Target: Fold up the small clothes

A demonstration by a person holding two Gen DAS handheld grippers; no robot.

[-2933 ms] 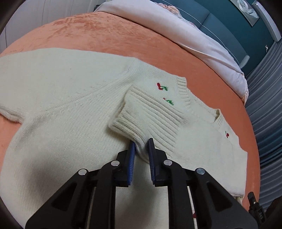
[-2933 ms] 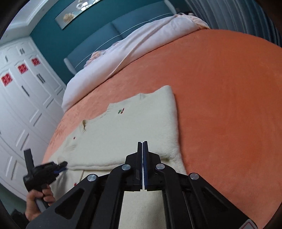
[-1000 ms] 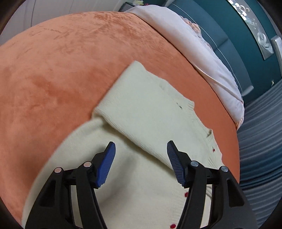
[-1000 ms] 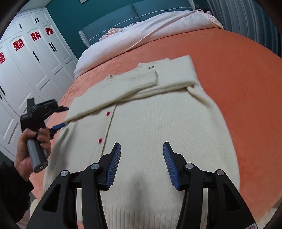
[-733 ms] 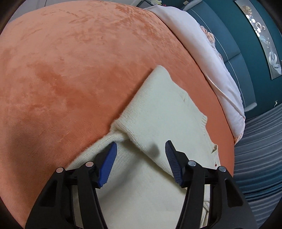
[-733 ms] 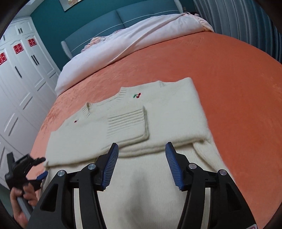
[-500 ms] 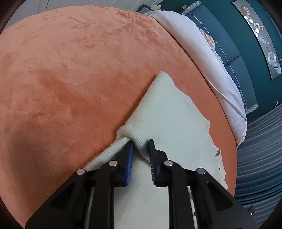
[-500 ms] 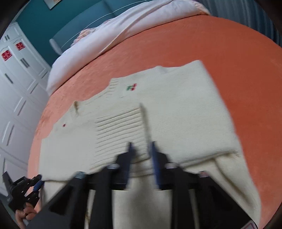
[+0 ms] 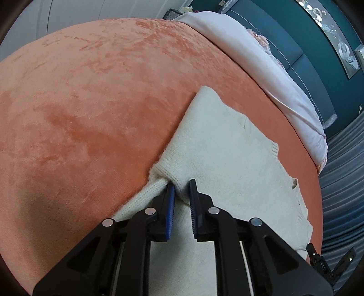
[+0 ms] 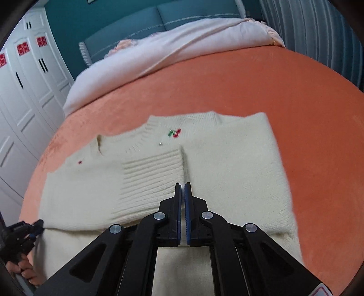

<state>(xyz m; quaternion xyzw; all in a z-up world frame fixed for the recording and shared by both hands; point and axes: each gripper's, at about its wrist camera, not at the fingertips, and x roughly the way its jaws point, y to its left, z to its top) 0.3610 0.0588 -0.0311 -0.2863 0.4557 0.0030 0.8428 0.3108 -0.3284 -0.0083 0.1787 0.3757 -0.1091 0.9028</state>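
Cream knit cardigan (image 10: 227, 164) lies flat on orange bedspread (image 10: 250, 86), sleeves folded in across chest, ribbed cuff (image 10: 152, 175) on top near centre; cherry embroidery (image 10: 174, 132) just below neckline, far side. Lower body of cardigan runs toward camera, under both tools. Right gripper (image 10: 183, 185) sits over the sleeve fold, tips at near-right corner of the cuff; jaws have just been closing and now stand all but together, only a thin slit btwn blue pads. Cannot tell whether any knit is pinched there, tips seem to rest on fabric. Left gripper (image 9: 182, 185) at cardigan's left edge, where folded sleeve meets body: jaws have just been closing, a bunched ridge of knit caught btwn the pads (image 9: 171, 198), clamped. In right wrist view the left gripper (image 10: 34, 228) shows small at lower left, a hand (image 10: 21, 271) on its grip, at that same left edge. Outward: pale pink duvet (image 10: 182, 52) heaped across far end of bed, teal padded headboard (image 10: 182, 13) behind, white wardrobe doors (image 10: 29, 75) w/ red paper cuts far left, grey-blue curtain (image 10: 318, 29) on right.
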